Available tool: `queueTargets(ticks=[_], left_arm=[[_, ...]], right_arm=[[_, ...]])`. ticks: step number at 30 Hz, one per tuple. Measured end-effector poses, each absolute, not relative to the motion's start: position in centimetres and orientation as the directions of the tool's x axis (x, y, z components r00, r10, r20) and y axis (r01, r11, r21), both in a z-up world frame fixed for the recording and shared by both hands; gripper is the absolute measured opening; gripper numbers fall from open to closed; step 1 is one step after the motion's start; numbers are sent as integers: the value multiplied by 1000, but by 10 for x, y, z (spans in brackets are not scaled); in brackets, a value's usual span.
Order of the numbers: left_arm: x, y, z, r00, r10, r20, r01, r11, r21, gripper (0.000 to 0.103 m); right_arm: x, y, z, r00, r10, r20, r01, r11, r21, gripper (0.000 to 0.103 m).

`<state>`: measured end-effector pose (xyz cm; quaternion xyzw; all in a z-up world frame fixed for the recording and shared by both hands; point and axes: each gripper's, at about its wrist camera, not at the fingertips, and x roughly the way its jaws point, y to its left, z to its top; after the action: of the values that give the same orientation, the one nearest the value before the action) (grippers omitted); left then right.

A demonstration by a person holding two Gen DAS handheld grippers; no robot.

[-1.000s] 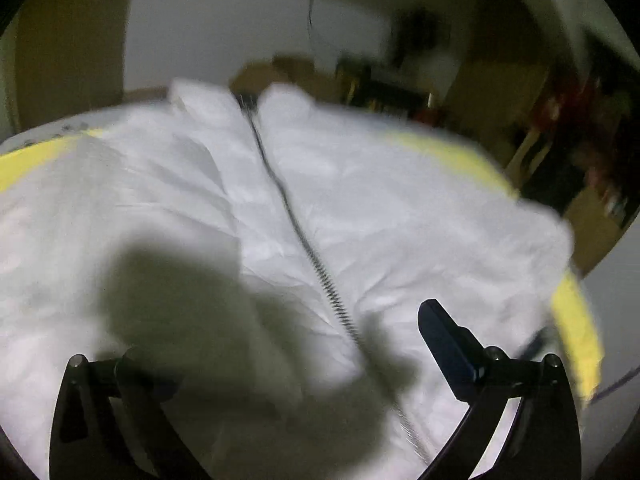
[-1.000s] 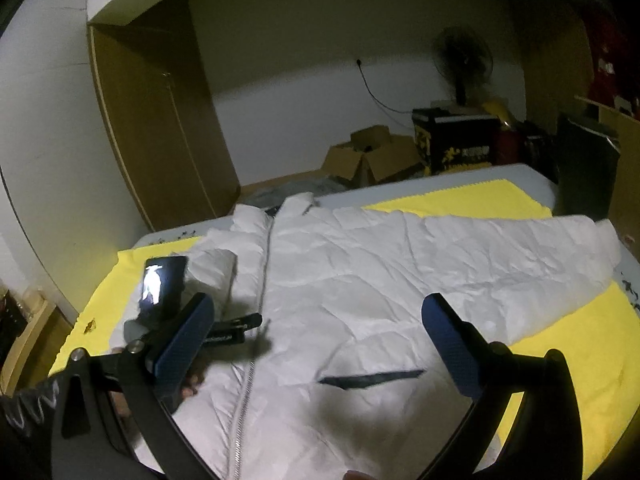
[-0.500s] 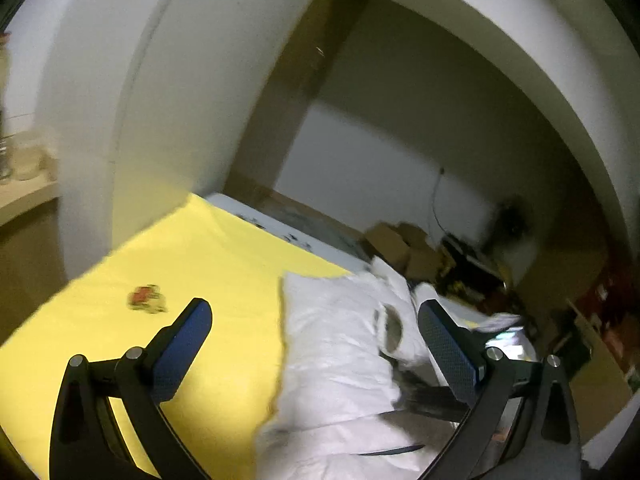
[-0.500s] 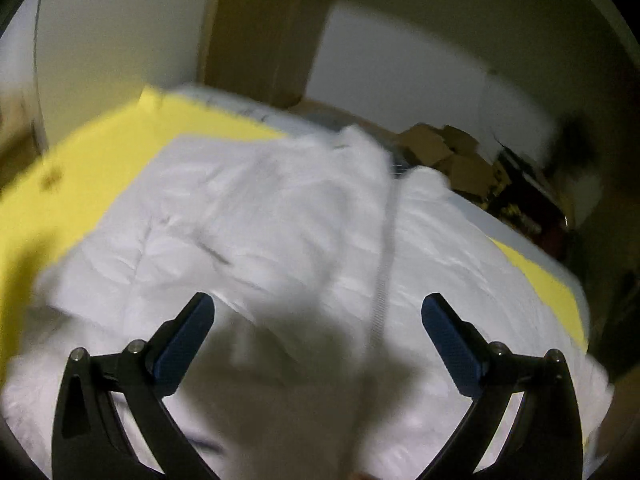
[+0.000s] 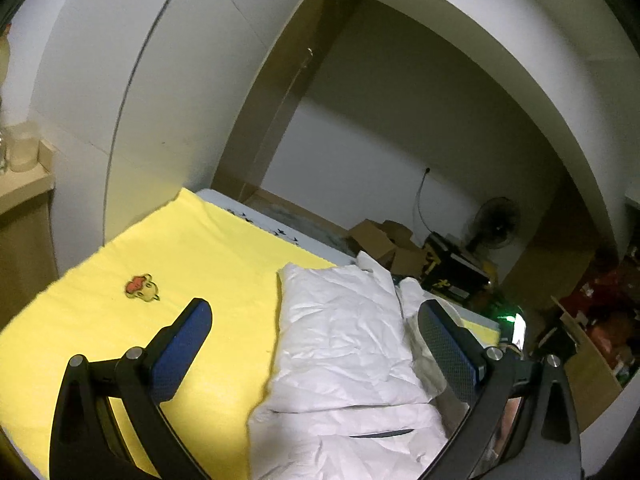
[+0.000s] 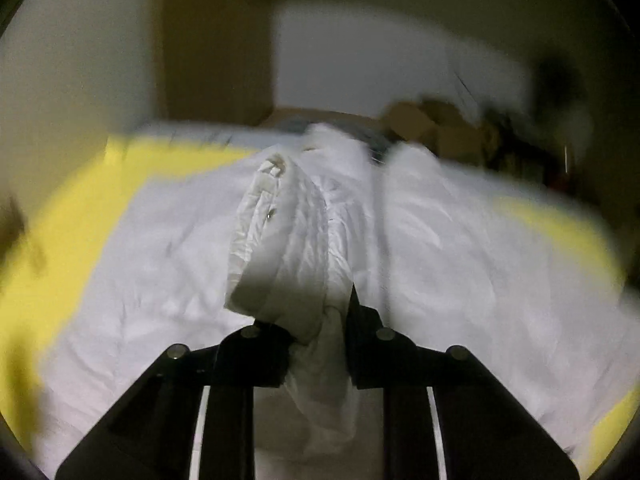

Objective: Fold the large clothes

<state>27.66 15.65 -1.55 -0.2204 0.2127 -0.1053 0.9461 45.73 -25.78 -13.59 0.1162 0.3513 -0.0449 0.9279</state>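
Note:
A white padded jacket lies on a yellow sheet over the bed, zip side up. My left gripper is open and empty, above the jacket's left edge. In the blurred right wrist view, my right gripper is shut on a bunched sleeve of the jacket, held up over the jacket body. The zip runs up the middle toward the collar.
A cartoon patch is on the sheet at left. Cardboard boxes, a black crate and a fan stand beyond the bed. A wardrobe and a white wall are at left.
My right gripper has closed on the jacket sleeve and lifted it. My left gripper swung left off the jacket middle and now faces the sheet and the jacket's left edge.

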Motion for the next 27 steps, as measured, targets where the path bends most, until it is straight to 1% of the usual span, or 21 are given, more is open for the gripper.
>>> queueTargets(ticks=[2,4,5,6,7,8,9,10,11,13,14,16,17,18,19,21,22,23,25,26,27], left_arm=[[284,149,-17,876,-315,-364,117,873,-474,103],[289,138,-22,867,-332,-371,130,871,-475,103],[290,132,-22,864,-336,-375,136,873,-468,103],[291,127,-22,862,-337,-379,142,877,-459,103],[292,123,-23,859,-337,-384,144,881,-450,103],[294,117,-25,855,-336,-394,145,886,-440,103],[297,112,-26,849,-338,-406,146,889,-434,103],[301,106,-27,841,-342,-419,149,891,-429,103],[303,101,-27,836,-344,-427,151,893,-424,103],[308,86,-26,827,-340,-447,155,903,-401,103],[310,76,-25,820,-345,-457,167,908,-385,103],[311,62,-22,808,-354,-471,185,911,-367,103],[309,54,-19,802,-366,-473,203,910,-360,103],[306,49,-17,798,-376,-471,218,909,-355,103],[303,46,-15,797,-383,-467,232,908,-348,103],[296,45,-7,811,-372,-452,246,917,-314,103],[293,46,-4,819,-363,-444,246,922,-299,103],[292,49,2,828,-350,-437,242,928,-284,103],[293,53,11,838,-344,-423,241,930,-279,103],[294,56,19,844,-344,-410,242,929,-282,103],[294,58,25,849,-345,-399,244,928,-283,103]], right_arm=[[452,-323,-163,710,91,-698,279,874,398,21],[449,-360,-190,671,139,-728,352,804,479,22],[443,-381,-203,668,179,-722,379,753,537,22],[435,-394,-209,690,228,-687,372,702,607,26],[427,-402,-208,705,241,-667,370,677,636,30],[420,-405,-202,718,217,-661,376,679,631,43],[408,-407,-188,755,140,-641,384,697,605,60],[401,-404,-176,784,104,-612,367,718,592,66],[395,-398,-165,810,98,-579,324,748,579,69],[400,-379,-152,823,134,-551,232,807,543,69],[409,-368,-151,818,153,-555,198,831,520,67],[429,-357,-158,774,171,-609,177,866,467,60],[451,-348,-179,676,190,-712,178,896,408,47],[459,-349,-195,616,191,-764,185,908,376,39],[457,-350,-197,629,188,-754,168,915,368,35],[448,-355,-185,637,207,-743,130,920,369,34],[435,-363,-174,661,232,-713,122,905,407,34],[413,-379,-154,716,261,-648,98,881,464,34],[376,-404,-113,800,249,-546,66,868,492,35],[355,-419,-92,838,239,-491,51,861,507,41],[333,-432,-73,870,232,-435,37,849,527,57]])
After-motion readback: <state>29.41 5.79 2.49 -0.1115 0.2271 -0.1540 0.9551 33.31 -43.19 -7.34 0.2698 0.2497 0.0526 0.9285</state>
